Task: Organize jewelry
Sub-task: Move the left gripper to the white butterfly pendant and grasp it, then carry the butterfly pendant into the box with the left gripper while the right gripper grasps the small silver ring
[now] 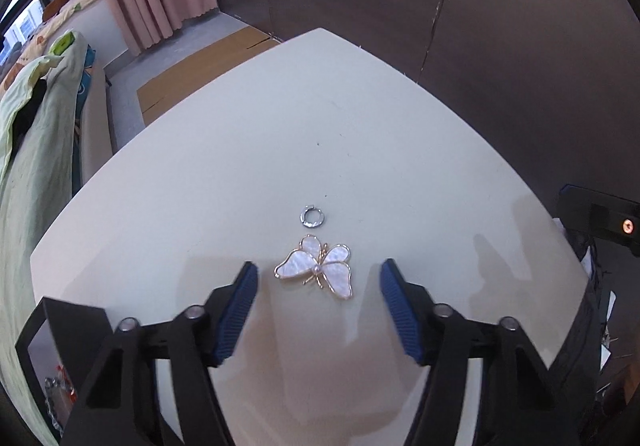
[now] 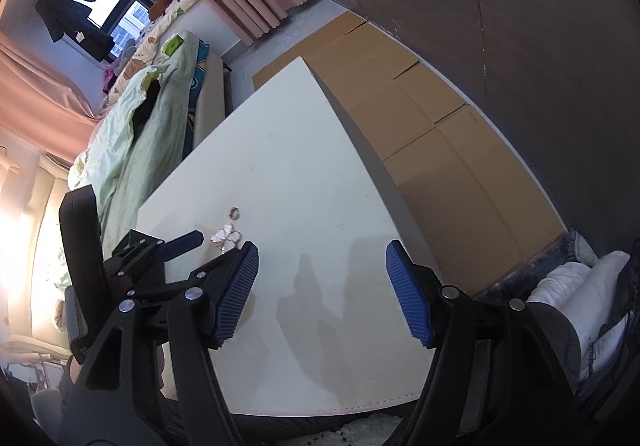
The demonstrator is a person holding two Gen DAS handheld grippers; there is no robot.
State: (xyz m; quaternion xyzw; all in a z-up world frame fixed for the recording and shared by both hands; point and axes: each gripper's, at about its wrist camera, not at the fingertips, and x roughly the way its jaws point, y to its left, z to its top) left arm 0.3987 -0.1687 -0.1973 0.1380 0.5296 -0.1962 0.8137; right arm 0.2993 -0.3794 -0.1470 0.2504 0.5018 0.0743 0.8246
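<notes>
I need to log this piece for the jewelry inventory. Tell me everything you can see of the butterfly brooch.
The butterfly brooch lies flat on the white table. Four pale, pearly wings are rimmed in gold-colored wire, with thin antennae and a small bead at the body's center. It sits between the open jaws of the left gripper, touching neither, just short of a small silver ring.

we're looking at a white table (image 1: 248, 149), smooth and glossy, with a rounded corner. on it we see a butterfly brooch (image 1: 317, 267), pearly wings edged in gold, lying flat. just beyond the brooch sits a small silver ring (image 1: 312, 215), close by but not touching. around the brooch we spot only bare tabletop and soft shadows.
</notes>
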